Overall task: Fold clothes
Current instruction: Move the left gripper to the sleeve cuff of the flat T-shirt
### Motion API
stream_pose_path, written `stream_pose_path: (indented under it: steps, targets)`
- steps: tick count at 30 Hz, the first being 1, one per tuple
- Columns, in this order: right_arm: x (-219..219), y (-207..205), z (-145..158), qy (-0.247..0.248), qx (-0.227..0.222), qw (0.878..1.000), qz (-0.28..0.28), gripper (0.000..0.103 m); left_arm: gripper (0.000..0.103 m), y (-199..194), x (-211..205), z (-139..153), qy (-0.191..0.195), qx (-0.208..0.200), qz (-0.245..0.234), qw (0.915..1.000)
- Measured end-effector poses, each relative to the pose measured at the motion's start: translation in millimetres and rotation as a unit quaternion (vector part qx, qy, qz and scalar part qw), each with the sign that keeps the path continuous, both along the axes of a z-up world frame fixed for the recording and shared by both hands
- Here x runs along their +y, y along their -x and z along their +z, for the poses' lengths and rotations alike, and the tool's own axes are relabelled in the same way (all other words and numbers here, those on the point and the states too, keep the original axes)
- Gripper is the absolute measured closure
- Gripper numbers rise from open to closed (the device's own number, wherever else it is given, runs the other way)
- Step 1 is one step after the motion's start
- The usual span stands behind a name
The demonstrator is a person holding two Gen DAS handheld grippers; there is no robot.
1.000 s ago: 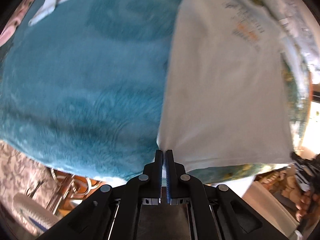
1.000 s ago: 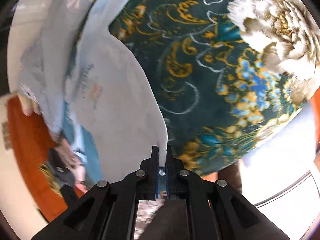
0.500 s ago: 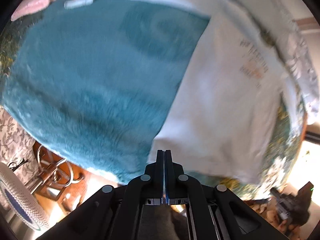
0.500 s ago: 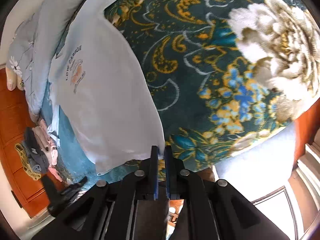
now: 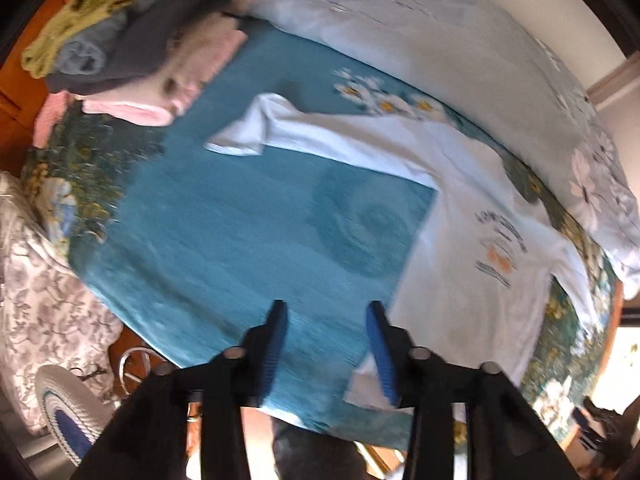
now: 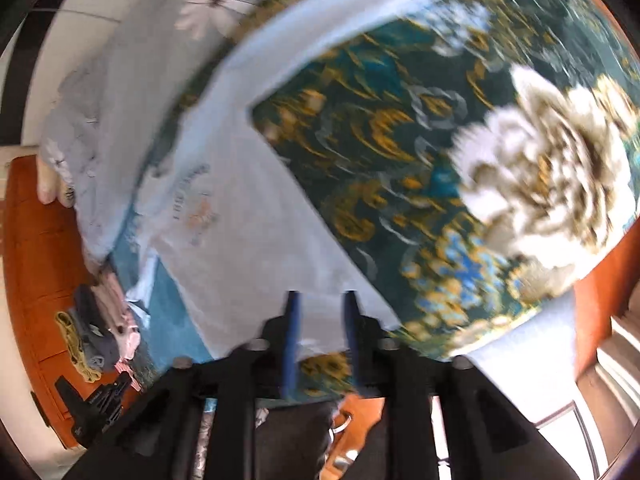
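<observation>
Both units have released the hem. Left hand-held gripper [image 5: 326, 334]: jaws opening, nothing between them. Right hand-held gripper [image 6: 320, 326]: jaws opening, empty. The white long-sleeved printed shirt [image 5: 472, 240] now lies spread flat on the teal floral bed cover [image 5: 224, 240], right of centre, ready for sleeve folding.

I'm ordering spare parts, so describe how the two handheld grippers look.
Both look alike. The left gripper and right gripper each have a black angular body with round silver bolt heads, and two narrow black fingers lined with blue pads. No cables, markings or sleeves show.
</observation>
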State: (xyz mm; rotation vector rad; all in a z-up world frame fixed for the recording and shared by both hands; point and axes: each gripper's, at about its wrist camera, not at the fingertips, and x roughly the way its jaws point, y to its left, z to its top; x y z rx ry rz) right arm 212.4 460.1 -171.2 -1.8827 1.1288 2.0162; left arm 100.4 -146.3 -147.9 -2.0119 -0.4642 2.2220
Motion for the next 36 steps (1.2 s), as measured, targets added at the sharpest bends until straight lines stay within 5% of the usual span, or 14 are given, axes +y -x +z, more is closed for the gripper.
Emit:
stream_pose_path:
  steps: [3, 5, 7, 11, 21, 23, 25, 30, 36]
  targets:
    - [-27, 21, 20, -0.024, 0.031, 0.998, 0.05, 0.053, 0.046, 8, -11, -20, 0.04, -0.012, 0.003, 0.9991]
    - [-47, 35, 32, -0.059, 0.04, 0.994, 0.089, 0.036, 0.043, 14, -14, -32, 0.082, -0.007, -0.021, 0.9964]
    - [-61, 45, 43, -0.092, 0.046, 0.988, 0.114, 0.032, 0.041, 23, -11, -46, 0.136, 0.01, -0.064, 0.9886]
    - [-79, 62, 53, -0.141, 0.033, 0.981, 0.131, 0.032, 0.04, 40, -2, -79, 0.23, 0.037, -0.161, 0.9589]
    - [-140, 107, 73, -0.21, -0.009, 0.966, 0.151, 0.032, 0.037, 96, -3, -165, 0.343, 0.055, -0.29, 0.8915]
    - [-156, 112, 78, -0.223, -0.016, 0.96, 0.169, 0.027, 0.037, 106, -5, -175, 0.357, 0.062, -0.303, 0.8813]
    - [-171, 116, 81, -0.24, -0.025, 0.952, 0.189, 0.011, 0.037, 116, -8, -187, 0.381, 0.073, -0.318, 0.8653]
    - [-193, 115, 81, -0.26, -0.053, 0.943, 0.203, 0.008, 0.037, 131, -11, -202, 0.411, 0.113, -0.366, 0.8276]
    - [-207, 110, 77, -0.261, -0.088, 0.937, 0.215, 0.008, 0.037, 138, -12, -207, 0.378, 0.135, -0.413, 0.8172]
